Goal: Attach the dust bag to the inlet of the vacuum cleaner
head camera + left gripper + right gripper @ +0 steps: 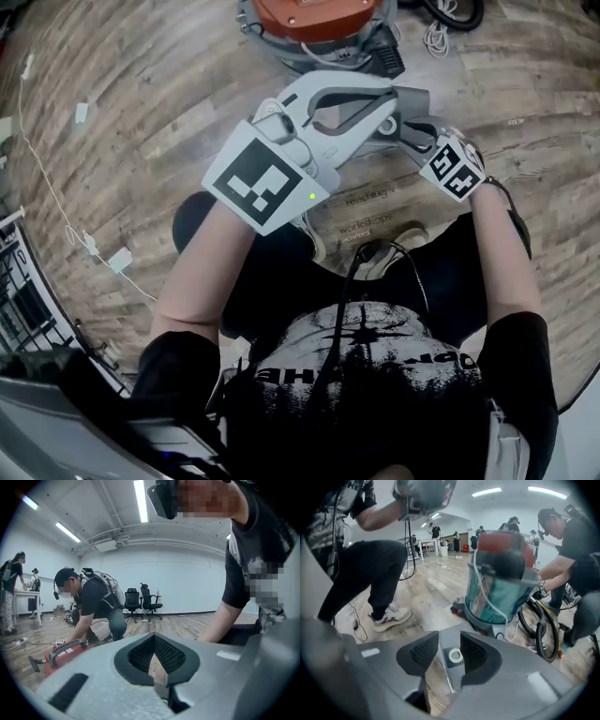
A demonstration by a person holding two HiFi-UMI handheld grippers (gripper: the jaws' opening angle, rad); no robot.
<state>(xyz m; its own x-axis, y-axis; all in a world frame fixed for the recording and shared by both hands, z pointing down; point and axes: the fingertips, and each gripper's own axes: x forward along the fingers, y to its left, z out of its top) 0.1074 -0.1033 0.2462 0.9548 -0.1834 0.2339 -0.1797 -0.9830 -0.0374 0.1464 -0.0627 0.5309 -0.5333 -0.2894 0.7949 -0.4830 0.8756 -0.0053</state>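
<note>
A vacuum cleaner [314, 23] with an orange-red lid stands on the wooden floor [141, 112] straight ahead of a person's feet, at the top edge of the head view. The right gripper view shows it side-on, with a see-through teal drum under the red top and a black hose [546, 630] looped on the floor just beside it. No dust bag can be made out in any view, and the inlet is not clear either, so the fitting looks not yet begun. Nearer the person, both hand-held grippers are low in front of the body and close together, aimed toward the machine, probably to bring them within reach of it. The right gripper [449, 639] tilts down at the floor with its jaws apart and only bare floor between them, which suits getting ready to take hold of something. The left gripper [154, 665] points out more level, its jaws pressed together with nothing in them. Other people work in the background.
</note>
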